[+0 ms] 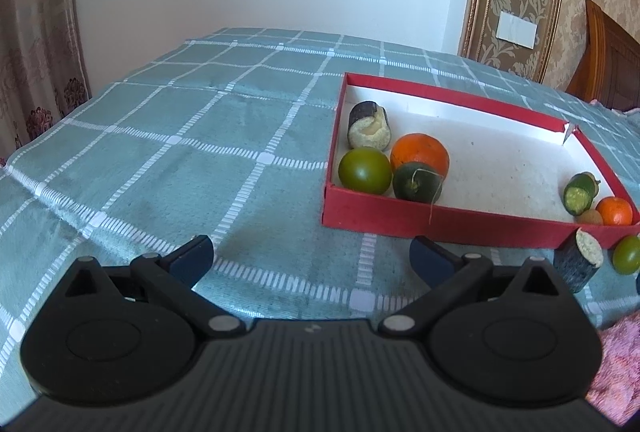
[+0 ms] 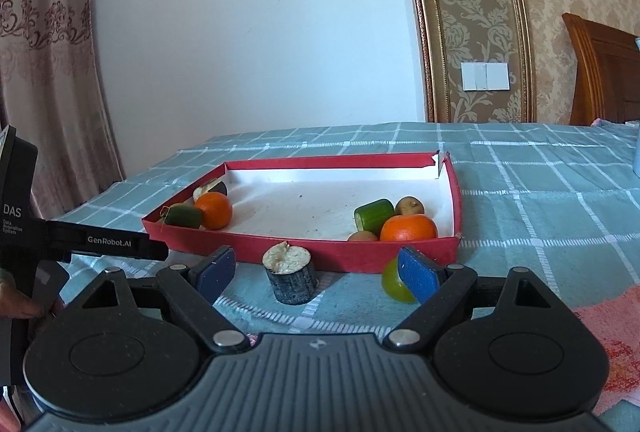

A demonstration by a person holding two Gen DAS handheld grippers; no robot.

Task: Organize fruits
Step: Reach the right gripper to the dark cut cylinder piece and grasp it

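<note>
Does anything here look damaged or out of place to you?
Yes. The red box has a torn far corner, split open so its white lining shows. Two pieces also sit outside it on the checked cloth: a dark cut cylinder and a green round fruit, both just before its near wall.

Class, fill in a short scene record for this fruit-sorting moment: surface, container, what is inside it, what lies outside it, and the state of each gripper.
Surface: teal checked cloth
Container: red tray, white inside, far corner torn
Inside, left group: orange, green tomato, dark green piece, dark cut cylinder
Inside, right group: second orange, cucumber piece, small brown fruits
Outside, in front of the tray: dark cut stump, upright; green fruit
Left gripper: open, empty
Right gripper: open, the stump between its fingers, untouched
</note>
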